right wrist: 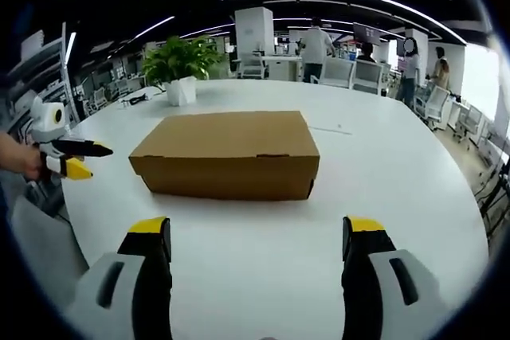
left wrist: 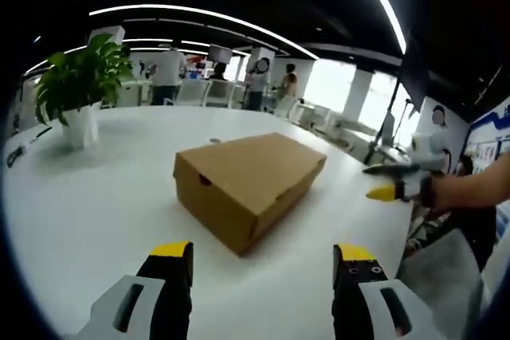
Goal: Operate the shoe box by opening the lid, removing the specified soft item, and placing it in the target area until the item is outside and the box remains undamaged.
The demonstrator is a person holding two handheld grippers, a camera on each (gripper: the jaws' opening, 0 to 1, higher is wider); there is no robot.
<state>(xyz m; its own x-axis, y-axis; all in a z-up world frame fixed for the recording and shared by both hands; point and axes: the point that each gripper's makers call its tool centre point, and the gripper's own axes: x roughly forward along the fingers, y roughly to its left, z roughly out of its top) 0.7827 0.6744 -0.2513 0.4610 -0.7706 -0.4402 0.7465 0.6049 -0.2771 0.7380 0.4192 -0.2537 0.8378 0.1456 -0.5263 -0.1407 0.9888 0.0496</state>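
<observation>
Ahead of both grippers' spread fingers – shoe box [right wrist: 229, 153], lid closed; untouched

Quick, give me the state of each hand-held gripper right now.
Left hand-held gripper: open, holding nothing, short of the closed shoe box.
Right hand-held gripper: open, holding nothing, also short of the box.

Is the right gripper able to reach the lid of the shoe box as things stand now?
Probably yes. The right gripper faces the long side of the closed shoe box with its jaws open, and only bare white table lies between them. The left gripper is off to the side, apart from the box.
</observation>
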